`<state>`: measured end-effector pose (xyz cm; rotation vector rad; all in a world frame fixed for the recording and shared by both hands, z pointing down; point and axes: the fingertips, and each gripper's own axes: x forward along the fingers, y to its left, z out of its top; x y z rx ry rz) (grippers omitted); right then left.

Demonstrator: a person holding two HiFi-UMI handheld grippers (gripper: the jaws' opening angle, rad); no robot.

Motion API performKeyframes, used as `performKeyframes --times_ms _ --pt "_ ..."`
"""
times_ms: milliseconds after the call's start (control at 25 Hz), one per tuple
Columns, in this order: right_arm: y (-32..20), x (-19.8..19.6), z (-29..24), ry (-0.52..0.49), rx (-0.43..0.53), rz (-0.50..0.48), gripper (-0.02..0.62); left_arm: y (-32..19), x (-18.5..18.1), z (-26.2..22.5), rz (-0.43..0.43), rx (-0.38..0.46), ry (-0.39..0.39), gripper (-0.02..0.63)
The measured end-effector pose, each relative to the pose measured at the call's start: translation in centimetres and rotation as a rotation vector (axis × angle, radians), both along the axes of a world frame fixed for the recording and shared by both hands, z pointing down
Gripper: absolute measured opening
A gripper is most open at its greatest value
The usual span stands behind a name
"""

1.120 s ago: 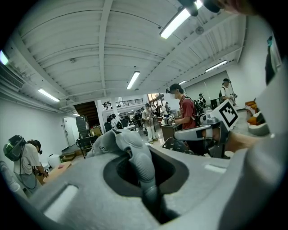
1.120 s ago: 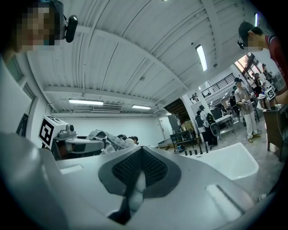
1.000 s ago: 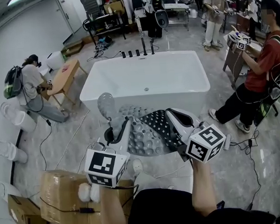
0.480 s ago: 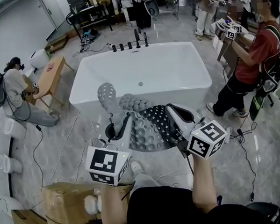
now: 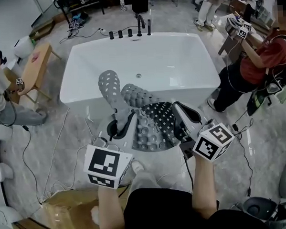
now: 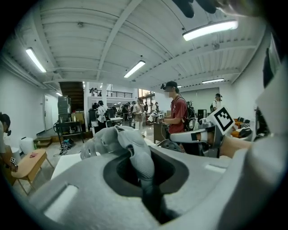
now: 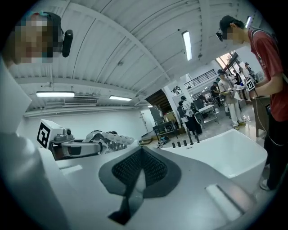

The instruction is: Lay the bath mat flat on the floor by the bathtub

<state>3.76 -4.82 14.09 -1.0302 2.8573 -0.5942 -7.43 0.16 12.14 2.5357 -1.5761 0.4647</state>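
Both grippers have carried the grey, bumpy rubber bath mat closer to the white bathtub. The left gripper is clamped on a bunched fold and the right gripper on the opposite edge. The mat hangs crumpled between them, above the marbled floor beside the tub.

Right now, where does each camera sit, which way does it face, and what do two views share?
Head view: head-mounted, facing steeply down at bath mat and bathtub; forearms, left gripper, right gripper show.
Left gripper view: on it, along its fingers, shut on bath mat.
Right gripper view: likewise, toward the bathtub.
Shared: each shows the other gripper.
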Motion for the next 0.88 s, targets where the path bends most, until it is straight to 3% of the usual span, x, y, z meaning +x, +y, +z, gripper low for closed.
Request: performKeyframes --times_ms 160,360,640,880 --pt "-2.1 -2.6 0.3 0.021 -0.035 0.039 0.009 -2.4 -3.2 0.2 0.035 -0.023 0.04 0.025" --pt "-2.9 -2.8 2.1 0.044 -0.073 0.1 0.009 -3.6 -4.5 1.5 0.076 -0.048 0.084 0.025" --pt "-3.7 -3.3 4.8 0.086 -0.144 0.173 0.009 -5.3 -5.1 4.3 0.154 -0.113 0.116 0.025" --pt "-3.9 -2.9 6.9 0.091 -0.191 0.193 0.009 -5.6 -4.8 6.0 0.169 -0.152 0.127 0.025"
